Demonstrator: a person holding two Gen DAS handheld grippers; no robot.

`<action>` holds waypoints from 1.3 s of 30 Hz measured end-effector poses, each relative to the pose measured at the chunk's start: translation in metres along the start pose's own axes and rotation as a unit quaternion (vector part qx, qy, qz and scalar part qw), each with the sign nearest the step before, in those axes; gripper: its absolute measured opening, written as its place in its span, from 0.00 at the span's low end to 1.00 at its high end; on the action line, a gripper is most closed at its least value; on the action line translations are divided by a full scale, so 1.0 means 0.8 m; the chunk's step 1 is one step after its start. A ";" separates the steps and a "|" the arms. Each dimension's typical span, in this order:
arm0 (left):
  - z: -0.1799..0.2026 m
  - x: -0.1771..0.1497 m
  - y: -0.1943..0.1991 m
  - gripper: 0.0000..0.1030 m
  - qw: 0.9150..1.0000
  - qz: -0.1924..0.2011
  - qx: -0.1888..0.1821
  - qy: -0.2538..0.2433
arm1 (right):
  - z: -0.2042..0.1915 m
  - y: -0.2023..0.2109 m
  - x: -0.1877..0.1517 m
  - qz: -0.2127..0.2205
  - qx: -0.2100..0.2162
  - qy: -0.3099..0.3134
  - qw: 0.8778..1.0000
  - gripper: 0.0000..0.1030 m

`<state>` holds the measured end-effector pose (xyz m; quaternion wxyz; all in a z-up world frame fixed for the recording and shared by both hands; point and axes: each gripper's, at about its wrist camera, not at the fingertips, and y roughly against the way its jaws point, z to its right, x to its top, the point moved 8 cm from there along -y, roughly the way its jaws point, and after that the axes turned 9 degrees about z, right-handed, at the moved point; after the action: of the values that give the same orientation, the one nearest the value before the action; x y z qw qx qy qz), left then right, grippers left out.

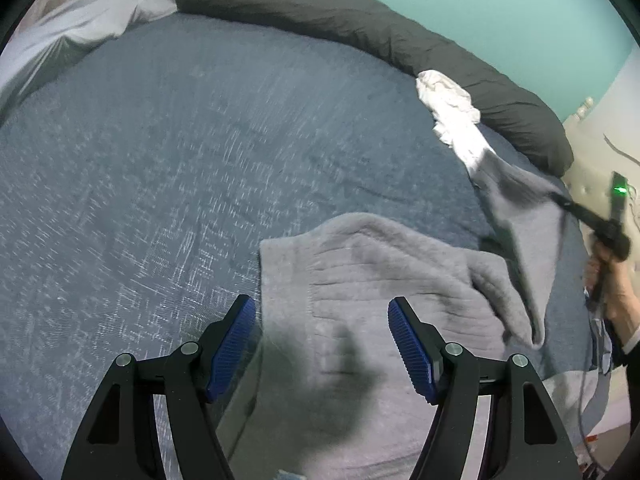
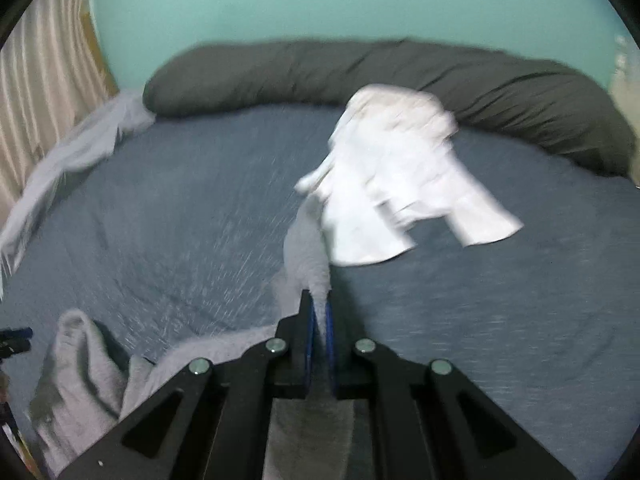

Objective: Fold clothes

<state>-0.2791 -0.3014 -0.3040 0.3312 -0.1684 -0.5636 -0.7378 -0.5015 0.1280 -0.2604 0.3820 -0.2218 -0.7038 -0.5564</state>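
Observation:
A grey fleece garment [image 1: 360, 280] lies on the blue bedspread [image 1: 160, 160]. My left gripper [image 1: 322, 312] is open and hovers just above the garment's near part. My right gripper [image 2: 319, 308] is shut on a fold of the grey garment [image 2: 306, 256] and holds it lifted; in the left wrist view it [image 1: 560, 200] pulls the cloth taut at the right. A crumpled white garment [image 2: 400, 168] lies beyond, by the pillow; it also shows in the left wrist view [image 1: 448, 108].
A long dark grey pillow [image 1: 360, 20] runs along the far edge against a teal wall. A pale sheet [image 1: 80, 32] is bunched at the far left. A beige curtain [image 2: 40, 80] hangs at the left. The bed's right edge is near the headboard [image 1: 600, 152].

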 end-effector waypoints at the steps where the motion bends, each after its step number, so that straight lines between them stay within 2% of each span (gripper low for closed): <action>1: 0.006 0.001 0.005 0.71 1.000 0.001 0.000 -0.004 | 0.018 0.021 0.007 0.011 -0.011 -0.005 1.000 0.05; 6: 0.026 0.001 0.018 0.71 1.000 0.002 0.000 -0.006 | 0.111 0.125 0.038 0.067 -0.064 -0.031 0.995 0.05; 12: 0.035 -0.005 0.020 0.71 1.000 -0.006 0.010 -0.009 | 0.217 0.208 -0.003 0.084 -0.128 -0.094 0.984 0.05; 16: 0.037 -0.009 0.020 0.71 1.000 -0.010 0.012 -0.005 | 0.261 0.222 -0.050 0.070 -0.142 -0.140 0.977 0.05; 24: 0.040 -0.014 0.013 0.71 1.000 -0.017 0.019 -0.010 | 0.293 0.213 -0.176 -0.028 -0.120 -0.185 0.975 0.05; 29: 0.051 -0.017 0.008 0.71 1.000 -0.021 0.014 -0.018 | 0.291 0.198 -0.240 -0.113 -0.102 -0.197 0.969 0.07; 33: 0.061 -0.018 0.006 0.71 0.999 -0.023 0.012 -0.027 | 0.288 0.214 -0.253 -0.125 -0.076 -0.194 0.970 0.10; 37: 0.065 -0.021 0.000 0.71 0.999 -0.026 0.012 -0.030 | 0.285 0.229 -0.224 -0.093 -0.074 -0.162 0.980 0.24; 39: 0.066 -0.024 -0.002 0.71 0.999 -0.028 0.011 -0.027 | 0.281 0.226 -0.203 -0.084 -0.065 -0.147 0.983 0.24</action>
<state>-0.2728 -0.2462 -0.3006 0.2969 -0.1683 -0.5850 -0.7357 -0.3346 0.4112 -0.2967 0.2113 -0.2657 -0.7308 -0.5922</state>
